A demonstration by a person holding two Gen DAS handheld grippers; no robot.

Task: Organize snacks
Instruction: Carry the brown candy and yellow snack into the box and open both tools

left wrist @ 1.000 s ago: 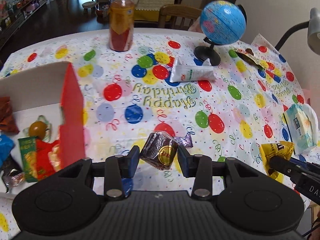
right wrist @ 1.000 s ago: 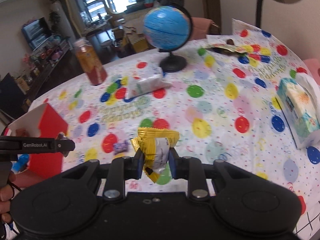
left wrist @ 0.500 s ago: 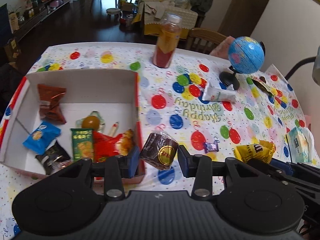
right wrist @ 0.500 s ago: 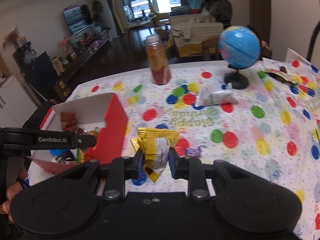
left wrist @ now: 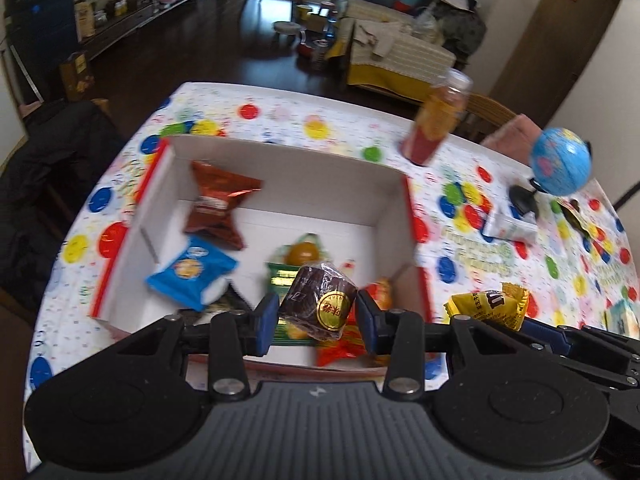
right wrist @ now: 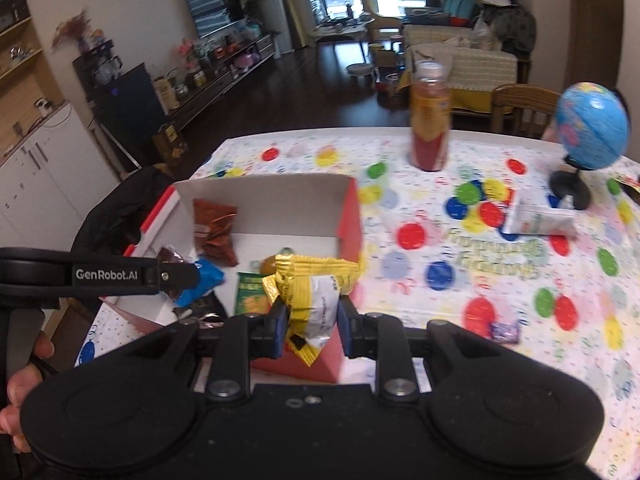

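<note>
My left gripper [left wrist: 318, 316] is shut on a dark brown wrapped cake with a gold sticker [left wrist: 320, 300], held above the near edge of the red-and-white box [left wrist: 280, 164]. The box holds several snacks: a brown packet [left wrist: 218, 204], a blue packet [left wrist: 190, 272], a green packet and an orange jelly cup [left wrist: 302, 254]. My right gripper [right wrist: 311, 326] is shut on a yellow candy bag [right wrist: 314, 296], over the box's near right corner [right wrist: 348, 216]. That yellow bag [left wrist: 488, 308] also shows at the right of the left wrist view. A small purple candy [right wrist: 505, 332] lies on the tablecloth.
On the balloon-print tablecloth stand a juice bottle [right wrist: 430, 120], a blue globe [right wrist: 592, 132] and a white tube [right wrist: 538, 220]. A tissue pack [left wrist: 622, 320] lies at the right edge. A hand [right wrist: 20, 400] holds the left gripper's handle. A dark jacket hangs left of the table.
Both grippers have swung left with their snacks, from over the open tablecloth to over the box. The box, first at the left edge, now fills the middle of both views.
</note>
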